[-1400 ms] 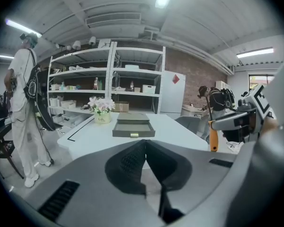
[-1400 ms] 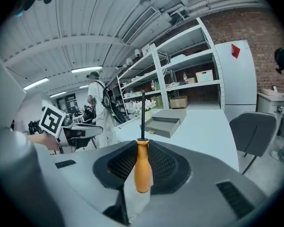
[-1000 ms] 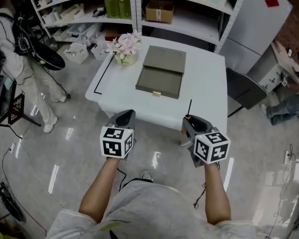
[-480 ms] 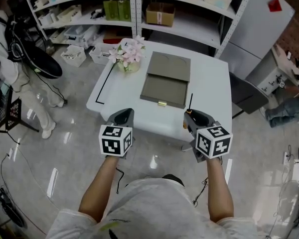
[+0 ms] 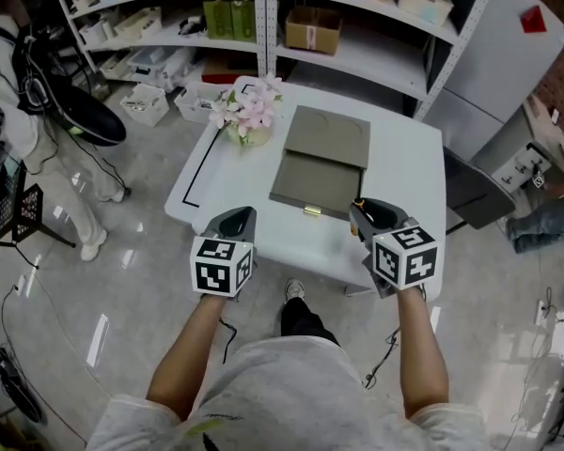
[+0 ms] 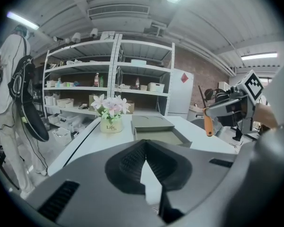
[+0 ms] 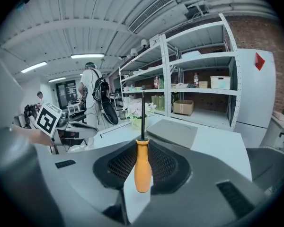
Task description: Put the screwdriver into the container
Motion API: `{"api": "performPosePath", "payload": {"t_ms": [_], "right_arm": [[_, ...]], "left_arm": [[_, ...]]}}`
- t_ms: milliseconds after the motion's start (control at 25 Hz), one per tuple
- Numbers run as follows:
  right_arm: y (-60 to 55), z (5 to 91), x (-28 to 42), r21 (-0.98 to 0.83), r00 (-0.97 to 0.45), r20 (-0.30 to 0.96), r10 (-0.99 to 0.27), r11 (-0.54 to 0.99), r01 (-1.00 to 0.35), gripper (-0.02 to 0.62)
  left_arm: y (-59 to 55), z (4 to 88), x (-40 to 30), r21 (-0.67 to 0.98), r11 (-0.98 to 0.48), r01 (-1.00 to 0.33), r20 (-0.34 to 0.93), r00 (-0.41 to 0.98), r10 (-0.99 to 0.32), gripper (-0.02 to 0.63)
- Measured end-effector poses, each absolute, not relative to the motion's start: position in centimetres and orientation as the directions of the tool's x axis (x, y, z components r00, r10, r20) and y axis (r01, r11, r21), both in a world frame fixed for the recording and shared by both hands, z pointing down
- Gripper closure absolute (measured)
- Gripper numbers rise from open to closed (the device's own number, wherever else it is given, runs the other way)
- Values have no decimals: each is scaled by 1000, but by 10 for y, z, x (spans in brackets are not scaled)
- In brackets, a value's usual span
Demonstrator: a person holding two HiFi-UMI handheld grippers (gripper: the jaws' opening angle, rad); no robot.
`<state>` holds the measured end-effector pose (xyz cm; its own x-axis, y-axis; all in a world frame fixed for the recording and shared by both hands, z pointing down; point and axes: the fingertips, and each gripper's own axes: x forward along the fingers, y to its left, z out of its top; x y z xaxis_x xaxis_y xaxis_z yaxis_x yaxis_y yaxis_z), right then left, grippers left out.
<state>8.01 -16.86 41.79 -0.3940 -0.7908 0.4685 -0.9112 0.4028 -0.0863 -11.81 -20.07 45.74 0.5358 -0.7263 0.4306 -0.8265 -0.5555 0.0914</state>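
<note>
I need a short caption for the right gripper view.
Right gripper shut on an orange-handled screwdriver, white table ahead.

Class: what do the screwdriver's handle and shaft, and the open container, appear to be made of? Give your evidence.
Screwdriver handle: likely plastic, smooth uniform orange. Shaft: probably metal, thin, dark, straight. Container: unclear, perhaps covered card or wood; matte olive-grey with a small brass-coloured clasp.

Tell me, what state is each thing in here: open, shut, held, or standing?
Left hand-held gripper: shut, nothing between its jaws.
Right hand-held gripper: shut on the screwdriver's orange handle.
Screwdriver: held, shaft pointing away along the jaws, not yet in the container.
Container: open, lid folded back flat on the table.
Flower pot: upright on the table, beside the container.
</note>
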Motion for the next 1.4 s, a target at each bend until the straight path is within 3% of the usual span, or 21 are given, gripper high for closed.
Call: {"api": "performPosePath", "payload": {"t_ms": [760,1400], "right_arm": [[-282,469,80,-82,-485,646,-590,578,-812,517],[-304,537,71,-279,-514,834,-202,650,-707,517]], "left_arm": [[-303,489,-86,99,-526,-845,494,500,-711,600],[-362,516,-74,146,-485,-862,521,484,-703,600]]}}
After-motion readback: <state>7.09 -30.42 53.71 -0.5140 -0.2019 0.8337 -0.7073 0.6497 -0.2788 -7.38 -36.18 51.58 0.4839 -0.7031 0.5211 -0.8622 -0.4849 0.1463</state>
